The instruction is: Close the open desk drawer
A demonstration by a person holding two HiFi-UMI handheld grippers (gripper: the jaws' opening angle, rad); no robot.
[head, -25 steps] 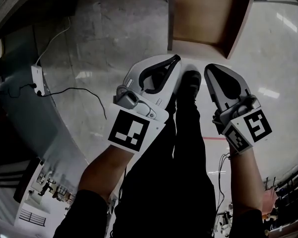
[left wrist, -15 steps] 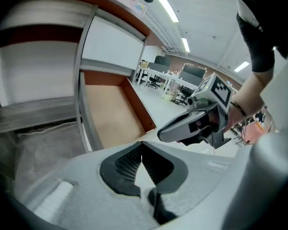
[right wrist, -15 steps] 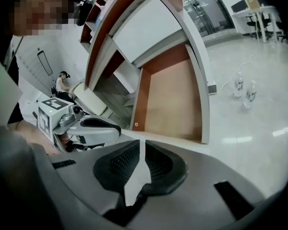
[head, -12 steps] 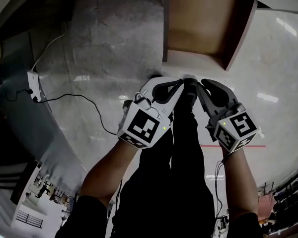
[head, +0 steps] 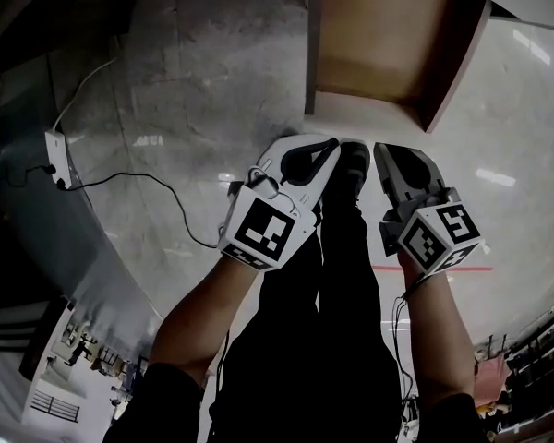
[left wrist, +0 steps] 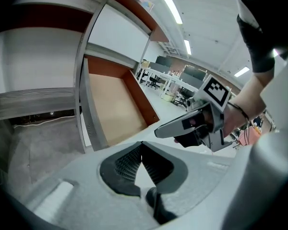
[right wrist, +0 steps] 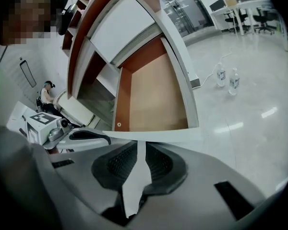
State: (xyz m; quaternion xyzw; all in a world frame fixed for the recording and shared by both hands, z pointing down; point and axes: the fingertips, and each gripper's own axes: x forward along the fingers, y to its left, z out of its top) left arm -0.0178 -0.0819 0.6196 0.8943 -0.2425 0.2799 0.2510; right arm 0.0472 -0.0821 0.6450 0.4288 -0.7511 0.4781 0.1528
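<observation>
The open desk drawer juts out at the top of the head view, its tan bottom bare and its pale front panel toward me. It also fills the left gripper view as drawer and the right gripper view as drawer. My left gripper points at the front panel from just short of it, shut and empty; its tips meet. My right gripper is alongside, close to the panel, and its jaws are opening by a narrow gap with nothing between them.
A power strip with a black cable lies on the grey floor at the left. The person's dark legs and shoe stand between the grippers. Two bottles stand on the floor to the drawer's right.
Both grippers have sunk toward the drawer's front panel and drawn closer together. The right one has rolled, so its marker cube faces up more squarely.
</observation>
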